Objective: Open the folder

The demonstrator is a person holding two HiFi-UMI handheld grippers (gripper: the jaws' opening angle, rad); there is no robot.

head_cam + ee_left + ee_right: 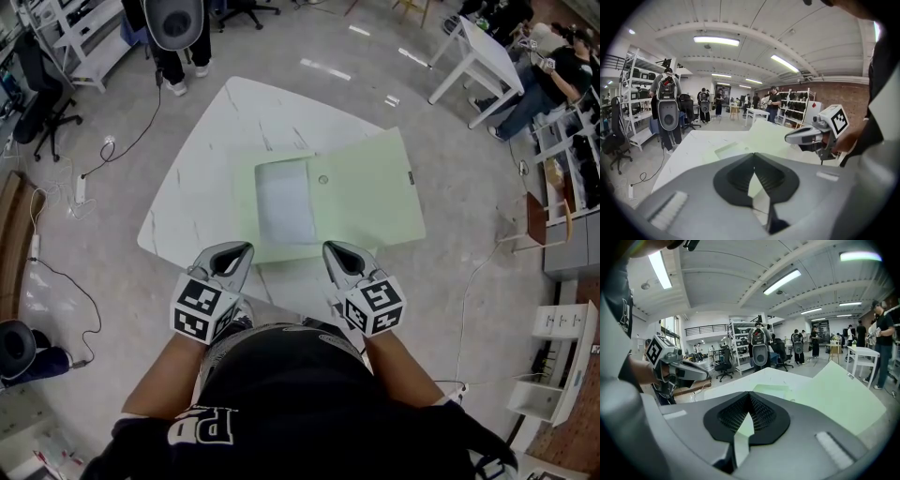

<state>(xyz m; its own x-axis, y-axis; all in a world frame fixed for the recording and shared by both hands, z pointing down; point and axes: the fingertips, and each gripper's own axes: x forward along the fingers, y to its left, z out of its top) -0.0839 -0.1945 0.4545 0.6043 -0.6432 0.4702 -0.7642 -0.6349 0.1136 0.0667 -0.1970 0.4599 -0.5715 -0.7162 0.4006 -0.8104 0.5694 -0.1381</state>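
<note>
A pale green folder (367,199) lies open and flat on the white marble-look table (202,178). A white sheet (285,202) shows in its left half, and its cover is spread out to the right. My left gripper (244,249) and right gripper (329,247) hover side by side at the folder's near edge, both shut with nothing in them. In the left gripper view the jaws (753,157) meet, with the folder (764,133) ahead and the right gripper (799,137) to the right. The right gripper view shows closed jaws (750,397) in front of the folder (834,394).
A person (178,37) stands past the table's far corner. Another white table (483,56) stands at the back right with seated people beside it. An office chair (42,94) and floor cables (84,187) lie to the left, shelving at the right.
</note>
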